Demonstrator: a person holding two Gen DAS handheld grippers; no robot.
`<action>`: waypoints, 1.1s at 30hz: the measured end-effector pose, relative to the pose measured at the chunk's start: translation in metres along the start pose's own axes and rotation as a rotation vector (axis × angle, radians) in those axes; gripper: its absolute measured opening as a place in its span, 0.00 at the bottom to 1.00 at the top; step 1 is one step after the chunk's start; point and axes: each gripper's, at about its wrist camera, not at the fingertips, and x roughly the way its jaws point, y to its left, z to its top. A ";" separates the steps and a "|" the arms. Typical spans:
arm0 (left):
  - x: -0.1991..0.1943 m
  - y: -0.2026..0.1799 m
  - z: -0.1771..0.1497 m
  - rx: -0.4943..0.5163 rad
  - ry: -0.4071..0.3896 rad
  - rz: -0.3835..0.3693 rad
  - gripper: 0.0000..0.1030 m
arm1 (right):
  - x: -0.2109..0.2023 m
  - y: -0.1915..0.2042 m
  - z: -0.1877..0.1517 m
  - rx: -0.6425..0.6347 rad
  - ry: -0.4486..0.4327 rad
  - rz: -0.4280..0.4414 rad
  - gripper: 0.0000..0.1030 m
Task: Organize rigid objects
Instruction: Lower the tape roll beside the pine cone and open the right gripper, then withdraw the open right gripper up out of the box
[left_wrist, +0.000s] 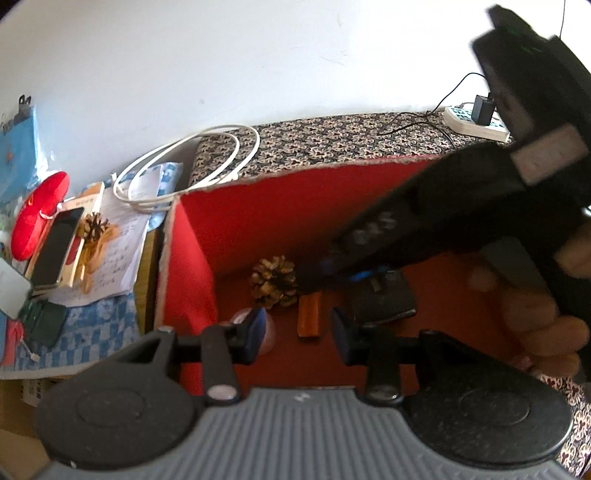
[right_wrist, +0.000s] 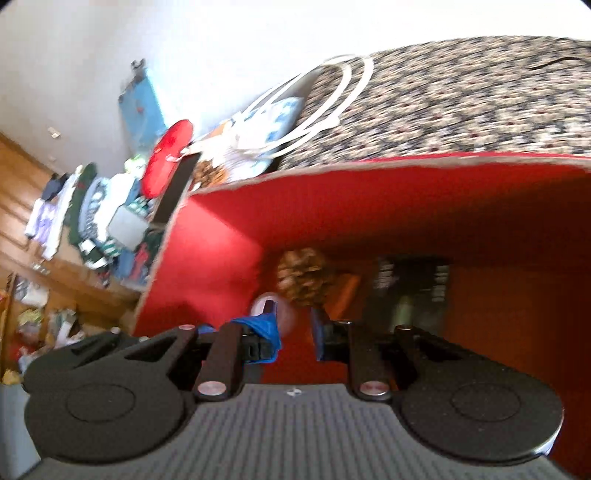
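Observation:
A red-lined box (left_wrist: 258, 206) stands open below both grippers; it also shows in the right wrist view (right_wrist: 369, 206). Inside lie a pine cone (left_wrist: 275, 282), an orange block (left_wrist: 309, 315), a pale pink round thing (left_wrist: 269, 332) and a dark flat object (left_wrist: 384, 295). My left gripper (left_wrist: 298, 334) is open and empty over the box. My right gripper (right_wrist: 293, 326) is open and empty, above the pine cone (right_wrist: 304, 277). In the left wrist view the right gripper's body (left_wrist: 480, 206) reaches into the box from the right.
Left of the box lie a second pine cone (left_wrist: 94, 227), a phone (left_wrist: 55, 251), a red case (left_wrist: 38, 214), papers and a white cable (left_wrist: 184, 166). A power strip (left_wrist: 476, 122) sits on the patterned cloth behind the box.

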 end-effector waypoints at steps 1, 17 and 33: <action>0.002 -0.002 0.002 -0.001 0.003 0.003 0.40 | -0.005 -0.005 -0.001 0.009 -0.014 -0.024 0.03; 0.032 -0.012 0.030 0.019 0.010 0.175 0.55 | -0.033 -0.027 -0.012 0.010 -0.189 -0.133 0.04; 0.046 -0.008 0.028 -0.005 0.083 0.243 0.55 | -0.039 -0.026 -0.015 0.018 -0.239 -0.158 0.04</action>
